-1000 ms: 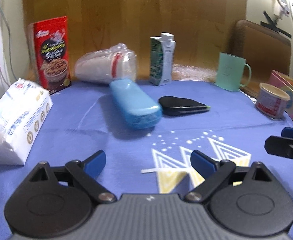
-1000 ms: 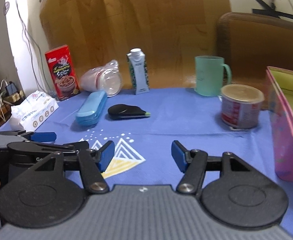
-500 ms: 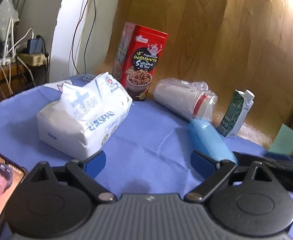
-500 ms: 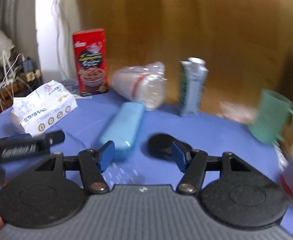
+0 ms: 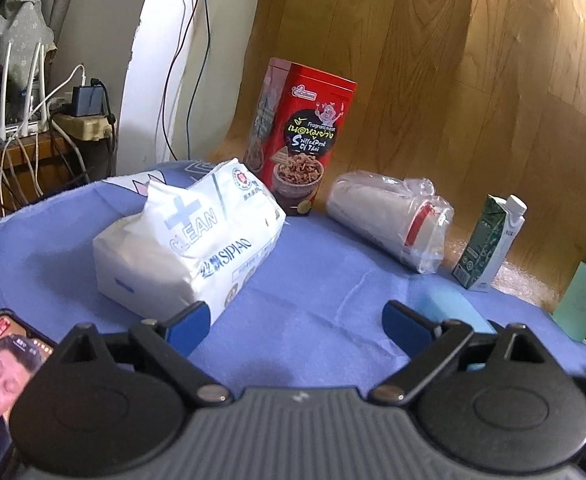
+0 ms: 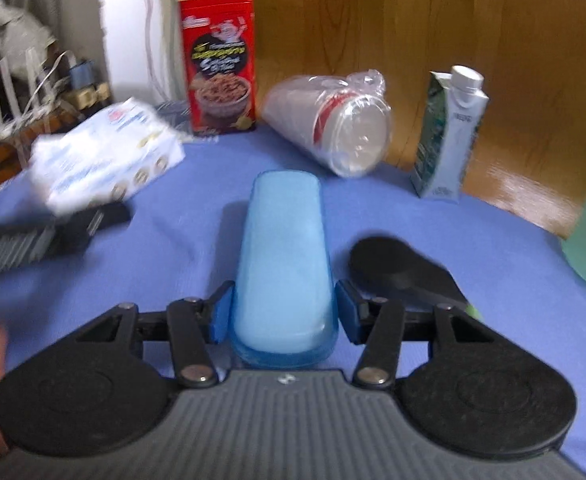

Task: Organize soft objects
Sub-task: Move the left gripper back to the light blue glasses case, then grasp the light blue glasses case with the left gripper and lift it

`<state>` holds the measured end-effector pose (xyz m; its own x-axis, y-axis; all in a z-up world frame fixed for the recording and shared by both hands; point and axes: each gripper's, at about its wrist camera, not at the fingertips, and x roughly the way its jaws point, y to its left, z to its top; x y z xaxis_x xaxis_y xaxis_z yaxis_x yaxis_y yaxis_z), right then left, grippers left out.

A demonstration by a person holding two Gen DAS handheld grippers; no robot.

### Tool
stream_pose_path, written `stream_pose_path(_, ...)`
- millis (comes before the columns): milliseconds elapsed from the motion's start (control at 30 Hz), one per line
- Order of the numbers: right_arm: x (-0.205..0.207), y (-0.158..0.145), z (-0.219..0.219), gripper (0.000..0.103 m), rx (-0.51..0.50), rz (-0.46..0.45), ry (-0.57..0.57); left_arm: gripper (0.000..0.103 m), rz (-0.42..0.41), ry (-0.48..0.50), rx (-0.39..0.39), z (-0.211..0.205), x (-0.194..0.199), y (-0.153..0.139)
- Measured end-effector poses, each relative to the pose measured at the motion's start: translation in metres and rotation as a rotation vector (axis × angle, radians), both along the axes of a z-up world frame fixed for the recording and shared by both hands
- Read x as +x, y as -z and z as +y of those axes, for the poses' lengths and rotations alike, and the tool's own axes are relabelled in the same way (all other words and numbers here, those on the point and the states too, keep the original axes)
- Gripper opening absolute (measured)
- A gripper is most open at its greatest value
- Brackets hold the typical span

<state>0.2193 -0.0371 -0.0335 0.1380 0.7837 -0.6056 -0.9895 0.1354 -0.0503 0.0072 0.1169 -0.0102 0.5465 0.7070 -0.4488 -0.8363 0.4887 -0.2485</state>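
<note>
A white soft tissue pack (image 5: 189, 240) lies on the blue cloth (image 5: 313, 280), just ahead and left of my left gripper (image 5: 297, 324). That gripper is open with nothing between its fingers, and its left pad (image 5: 187, 326) is close to the pack's near corner. A light blue oblong case (image 6: 283, 256) lies lengthwise between the jaws of my right gripper (image 6: 284, 314). The jaws are closing, and both blue pads sit against the case's sides near its closer end. The tissue pack (image 6: 105, 156) is blurred in the right wrist view.
A red tin (image 5: 301, 140), bagged plastic cups (image 5: 393, 216), a carton (image 5: 489, 244) and a green mug (image 5: 581, 308) line the wooden back. A black flat object (image 6: 401, 268) lies right of the case. A phone (image 5: 1, 364) lies at the near left. Cables hang beyond the left edge.
The left gripper swung left from the table's middle to face the tissue pack. The right gripper came forward over the blue case and its jaws narrowed around it.
</note>
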Motion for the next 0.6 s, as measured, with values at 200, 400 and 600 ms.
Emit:
stream_pose_path(200, -0.015, 0.003, -0.113, 0.056, 0.007, -0.074, 0.033, 0.100, 0.005, 0.071, 0.030, -0.010, 0.007, -0.002)
stream_pose_path(400, -0.005, 0.007, -0.222, 0.059, -0.004, -0.111, 0.190, 0.101, 0.037, 0.292, 0.087, -0.061, 0.033, -0.013)
stream_pose_path(600, 0.006, 0.018, -0.291, 0.078, 0.032, -0.108, 0.396, 0.101, 0.029, 0.752, 0.006, -0.141, 0.090, -0.026)
